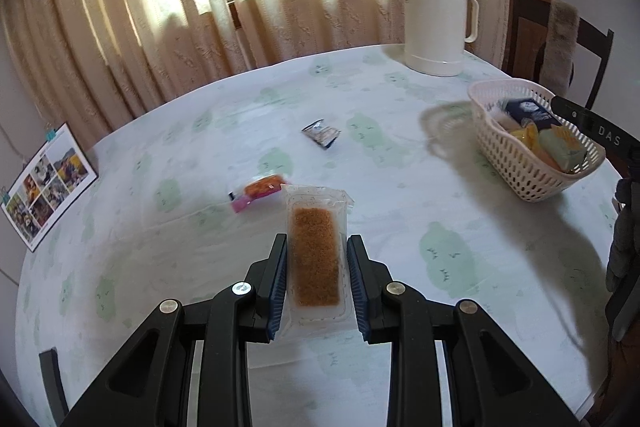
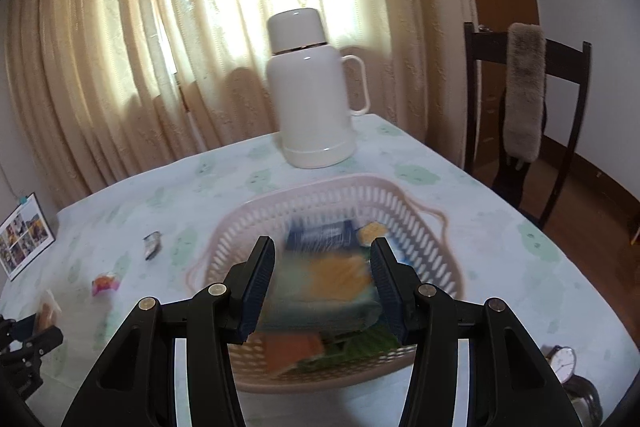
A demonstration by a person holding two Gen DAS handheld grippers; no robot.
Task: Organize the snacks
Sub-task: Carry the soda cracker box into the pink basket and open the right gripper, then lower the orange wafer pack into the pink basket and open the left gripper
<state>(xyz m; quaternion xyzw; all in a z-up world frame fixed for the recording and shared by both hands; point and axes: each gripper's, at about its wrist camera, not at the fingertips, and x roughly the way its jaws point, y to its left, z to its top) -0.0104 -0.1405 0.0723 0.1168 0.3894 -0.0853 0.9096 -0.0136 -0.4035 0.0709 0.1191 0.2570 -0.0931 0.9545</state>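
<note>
- Nearest the lens in the left wrist view: left claw (image 1: 317, 238), clenched on a clear snack packet (image 1: 316, 259) with a brown crumbly filling; ribbed blue pads pressed against both long sides, packet upright between them and jutting past the tips toward frame centre.
- In the right wrist view, the same claw and packet at the lower left edge, low over the table.
- Right claw (image 2: 322, 241): jaws standing partly apart, poised over the pink basket (image 2: 400, 195) at frame centre. Blurred green, yellow and blue packets below and between the pads; no firm grip visible, and cannot tell whether either pad touches the green one.
- Basket at the right of the left wrist view, already holding several packets, with one black finger of the right claw reaching over its far right rim.
- Loose on the tablecloth (image 1: 400, 187): a pink-and-orange packet (image 1: 258, 193) just above and left of the held packet, and a small dark packet (image 1: 321, 133) further up, near frame centre, well apart from the basket.
- White thermos jug (image 1: 434, 15) upright at the table's far edge, upper right, apart from the basket.
- Photo card (image 1: 44, 187) propped at the left edge of the table, against the wall.
- Open cloth between the held packet and the basket; also bare cloth across the lower right.
- Wristwatch (image 2: 562, 361) in the lower right corner of the right wrist view, near the table edge; dark chair (image 2: 560, 67) beyond the right edge.
</note>
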